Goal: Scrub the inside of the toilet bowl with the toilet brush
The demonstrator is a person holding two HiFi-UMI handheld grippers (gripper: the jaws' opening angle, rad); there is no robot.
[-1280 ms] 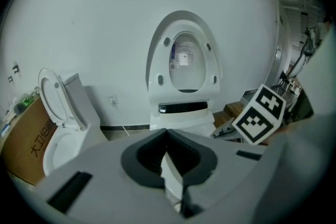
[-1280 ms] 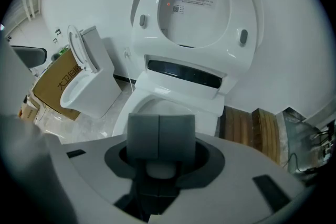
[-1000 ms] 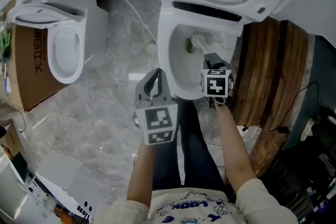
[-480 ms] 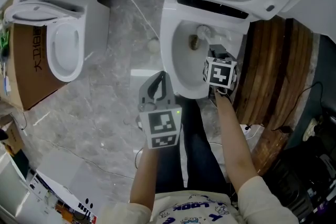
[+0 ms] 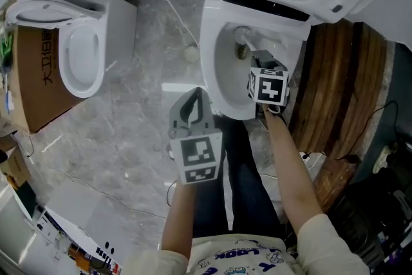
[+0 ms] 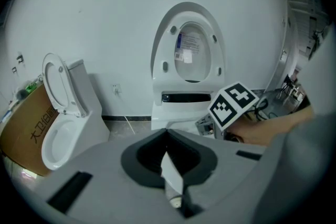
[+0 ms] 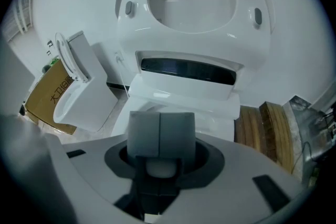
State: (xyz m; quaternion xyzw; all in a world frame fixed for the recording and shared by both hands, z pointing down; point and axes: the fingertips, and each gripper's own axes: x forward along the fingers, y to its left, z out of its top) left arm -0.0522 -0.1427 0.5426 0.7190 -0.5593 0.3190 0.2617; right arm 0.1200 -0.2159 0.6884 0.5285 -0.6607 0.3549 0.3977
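Toilet brush (image 5: 243, 43) slants from right hand-held gripper (image 5: 261, 63) into bowl (image 5: 210, 67)

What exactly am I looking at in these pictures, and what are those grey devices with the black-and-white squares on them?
No robot here: a person holds a two-jaw gripper in each hand, and the patterned cubes belong to them. The head view comes from a camera on the person's head, looking steeply down. Each gripper view comes from a camera riding on that gripper. The right gripper is shut on the handle of a toilet brush that reaches into the open toilet bowl. The left gripper hovers shut in front of the bowl, with nothing visible in it. A second toilet, a cardboard box and wooden planks stand nearby.
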